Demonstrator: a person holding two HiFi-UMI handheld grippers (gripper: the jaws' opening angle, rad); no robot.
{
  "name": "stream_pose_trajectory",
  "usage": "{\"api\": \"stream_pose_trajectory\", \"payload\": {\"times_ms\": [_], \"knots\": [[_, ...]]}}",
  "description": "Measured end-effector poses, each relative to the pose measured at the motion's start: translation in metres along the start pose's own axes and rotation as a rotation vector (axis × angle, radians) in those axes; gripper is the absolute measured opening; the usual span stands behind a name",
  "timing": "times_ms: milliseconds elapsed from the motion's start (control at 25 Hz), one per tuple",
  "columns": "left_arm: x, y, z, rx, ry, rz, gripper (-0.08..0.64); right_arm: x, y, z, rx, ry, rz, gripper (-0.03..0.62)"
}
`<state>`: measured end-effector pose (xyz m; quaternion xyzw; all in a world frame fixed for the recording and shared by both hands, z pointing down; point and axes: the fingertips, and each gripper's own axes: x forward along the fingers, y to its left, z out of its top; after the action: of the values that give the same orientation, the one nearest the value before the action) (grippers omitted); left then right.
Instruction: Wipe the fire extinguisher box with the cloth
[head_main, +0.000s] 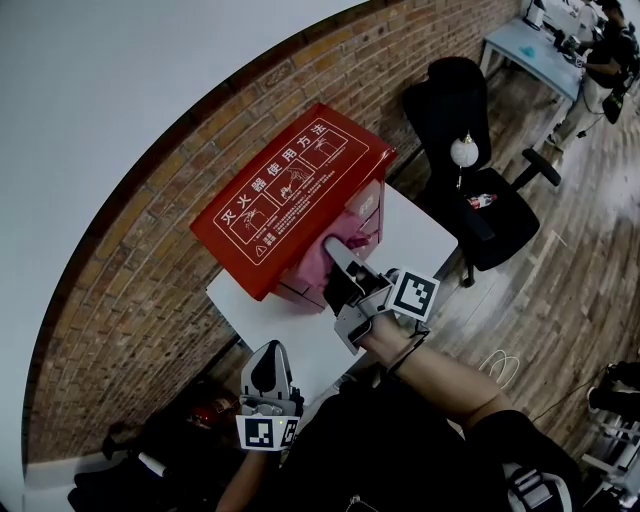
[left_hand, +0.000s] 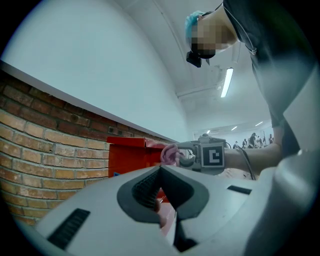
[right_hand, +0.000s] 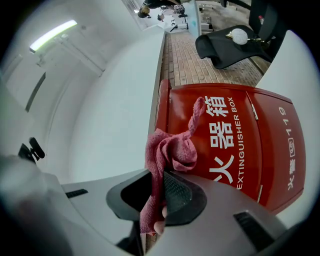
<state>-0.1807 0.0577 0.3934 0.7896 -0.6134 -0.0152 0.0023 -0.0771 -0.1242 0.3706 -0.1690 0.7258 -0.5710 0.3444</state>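
The red fire extinguisher box (head_main: 290, 195) stands against the brick wall on a white table (head_main: 420, 235); its lid carries white instruction print. My right gripper (head_main: 338, 262) is shut on the pink cloth (head_main: 322, 258) and holds it against the box's front face (right_hand: 240, 145). In the right gripper view the cloth (right_hand: 170, 155) bunches out from between the jaws onto the red panel. My left gripper (head_main: 268, 372) hangs low at the table's near-left corner, shut and empty; its view shows the box (left_hand: 132, 157) and the right gripper (left_hand: 192, 156) with the cloth (left_hand: 170, 153) beyond.
A black office chair (head_main: 470, 170) stands right of the table, with a white ball-like object (head_main: 463, 152) on it. The brick wall (head_main: 130, 290) runs behind the box. Dark bags (head_main: 170, 440) lie on the floor at lower left. A blue table (head_main: 535, 50) stands far right.
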Motion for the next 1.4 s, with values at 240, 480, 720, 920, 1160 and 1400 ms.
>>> {"api": "stream_pose_trajectory", "payload": {"times_ms": [240, 480, 720, 920, 1160, 1400], "knots": [[-0.005, 0.005, -0.001, -0.010, 0.006, 0.007, 0.038, 0.000, -0.001, -0.008, -0.006, -0.003, -0.006, 0.067], [-0.007, 0.006, -0.001, -0.007, -0.006, -0.001, 0.038, -0.001, -0.004, -0.009, -0.017, -0.009, -0.010, 0.067], [-0.008, 0.010, -0.002, -0.017, -0.003, 0.010, 0.038, -0.001, -0.008, -0.010, -0.035, -0.008, -0.009, 0.067], [-0.009, 0.010, -0.002, -0.020, -0.005, 0.014, 0.038, -0.002, -0.012, -0.012, -0.055, -0.011, -0.012, 0.067], [-0.010, 0.012, -0.003, -0.017, -0.003, 0.020, 0.038, -0.005, -0.020, -0.013, -0.063, -0.024, -0.023, 0.067], [-0.011, 0.012, -0.005, -0.017, 0.009, 0.022, 0.038, -0.008, -0.030, -0.014, -0.064, -0.030, -0.044, 0.067]]}}
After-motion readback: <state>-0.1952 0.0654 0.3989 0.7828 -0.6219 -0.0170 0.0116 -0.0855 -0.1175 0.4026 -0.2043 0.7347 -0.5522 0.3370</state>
